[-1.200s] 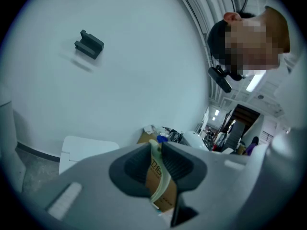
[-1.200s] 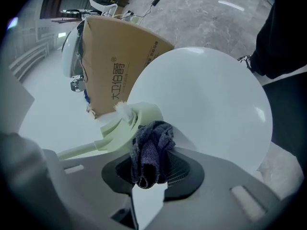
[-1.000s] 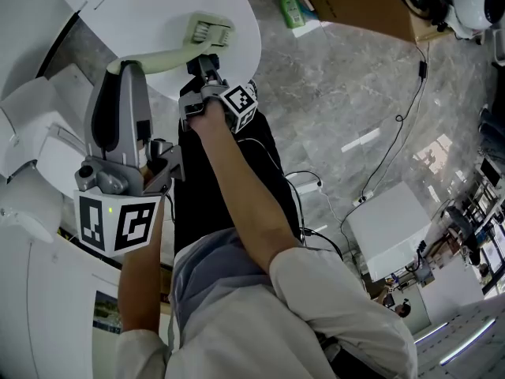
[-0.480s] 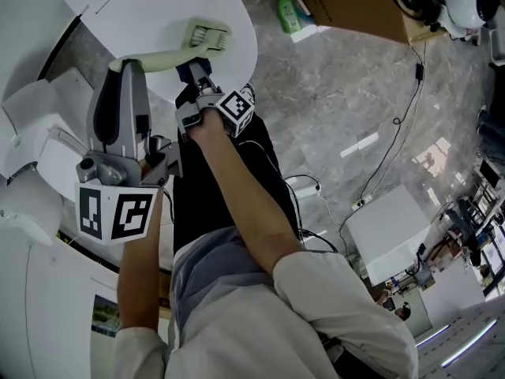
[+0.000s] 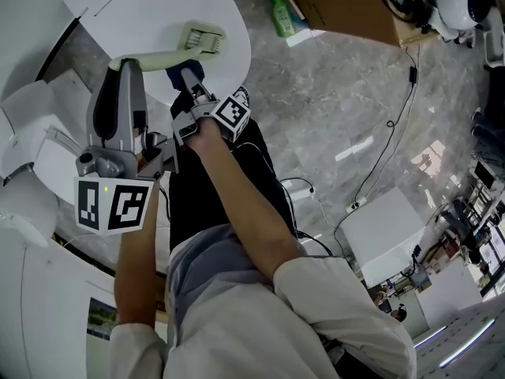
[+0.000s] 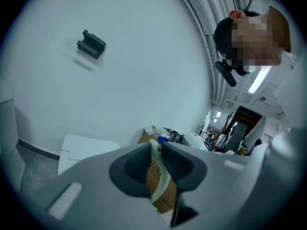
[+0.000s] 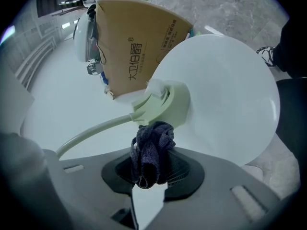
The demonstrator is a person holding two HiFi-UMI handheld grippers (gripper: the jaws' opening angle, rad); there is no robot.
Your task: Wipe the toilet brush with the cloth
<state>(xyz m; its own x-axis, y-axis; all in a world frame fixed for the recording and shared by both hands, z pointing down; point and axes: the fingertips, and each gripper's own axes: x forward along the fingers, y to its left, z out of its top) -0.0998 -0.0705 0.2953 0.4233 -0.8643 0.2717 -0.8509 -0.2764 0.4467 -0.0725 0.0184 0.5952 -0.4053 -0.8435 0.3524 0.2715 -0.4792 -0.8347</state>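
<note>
Grey marble floor (image 5: 331,93), white toilet lid (image 5: 158,6) at upper left; over it the left gripper (image 6: 156,159) clamps the toilet brush (image 5: 201,36) handle, steadying it. The right gripper (image 7: 148,171) pinches the bunched cloth (image 7: 151,147) just under the brush head, seemingly to wipe.
</note>
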